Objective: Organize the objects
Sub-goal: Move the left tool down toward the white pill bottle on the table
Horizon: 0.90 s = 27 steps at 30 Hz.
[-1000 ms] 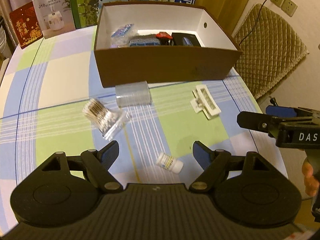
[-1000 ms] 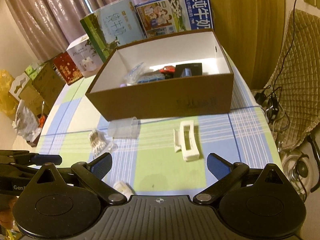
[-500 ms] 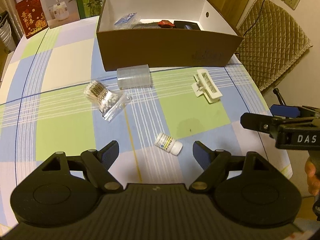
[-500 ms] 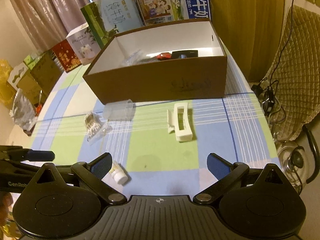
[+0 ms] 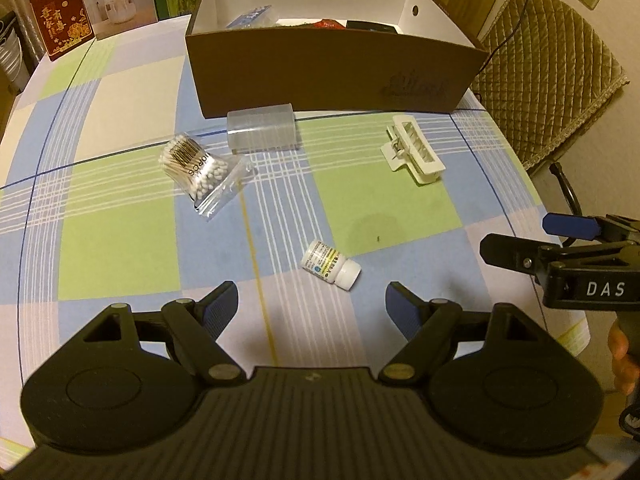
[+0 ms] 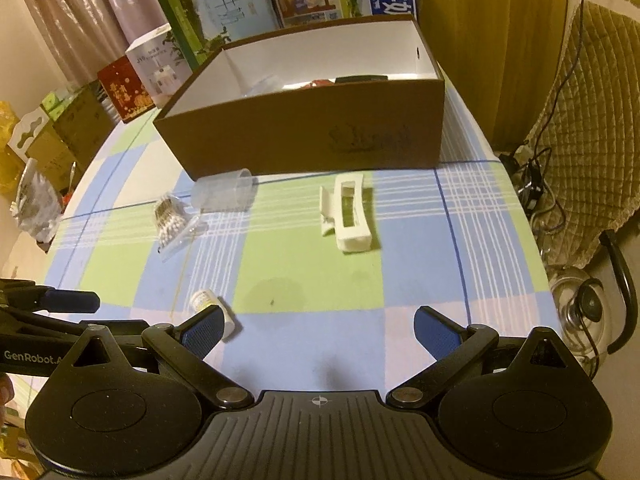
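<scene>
So there's a checked tablecloth (image 5: 120,240) with a big brown cardboard box (image 5: 332,76) at the far end, already holding a few bits, and both grippers hang over the near edge: the left gripper (image 5: 312,308) and the right gripper (image 6: 318,330) each have their jaws spread wide with nothing in them. Still loose on the cloth: a clear plastic container (image 5: 262,134) on its side just in front of the box, a white hair clip (image 5: 416,154) to the right, a bag of cotton swabs (image 5: 200,170) to the left, and a little white pill bottle (image 5: 331,271) lying just ahead of the left gripper's fingers.
</scene>
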{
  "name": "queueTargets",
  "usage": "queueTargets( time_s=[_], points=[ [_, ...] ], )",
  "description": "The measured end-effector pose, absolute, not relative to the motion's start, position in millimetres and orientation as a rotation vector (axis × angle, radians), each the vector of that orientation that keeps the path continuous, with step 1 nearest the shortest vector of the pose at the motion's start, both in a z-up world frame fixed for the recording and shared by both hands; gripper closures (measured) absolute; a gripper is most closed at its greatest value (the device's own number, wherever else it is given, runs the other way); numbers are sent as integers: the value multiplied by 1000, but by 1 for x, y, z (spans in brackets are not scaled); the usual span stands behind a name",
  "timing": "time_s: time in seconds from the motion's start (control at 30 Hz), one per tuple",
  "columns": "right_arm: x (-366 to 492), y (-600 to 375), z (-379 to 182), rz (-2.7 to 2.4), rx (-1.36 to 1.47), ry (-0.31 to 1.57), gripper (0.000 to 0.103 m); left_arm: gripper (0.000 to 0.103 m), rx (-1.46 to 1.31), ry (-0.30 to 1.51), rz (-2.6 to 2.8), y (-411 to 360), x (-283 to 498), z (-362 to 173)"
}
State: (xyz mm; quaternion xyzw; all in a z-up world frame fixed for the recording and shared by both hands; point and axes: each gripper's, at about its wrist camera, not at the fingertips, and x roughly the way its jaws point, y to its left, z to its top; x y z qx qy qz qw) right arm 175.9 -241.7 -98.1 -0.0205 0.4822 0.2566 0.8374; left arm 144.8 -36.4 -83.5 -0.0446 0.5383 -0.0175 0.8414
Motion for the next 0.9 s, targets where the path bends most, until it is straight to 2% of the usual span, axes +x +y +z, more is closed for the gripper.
queueTargets(
  time_s=[0.6,0.9],
  points=[
    [183,-242,-125,515,-53,1062,4,25,-39,1172,-95,-39,155,-115],
    [187,-246,-137,472,-46,1080,4,25,8,1090,-196,-41,158,-135]
  ],
)
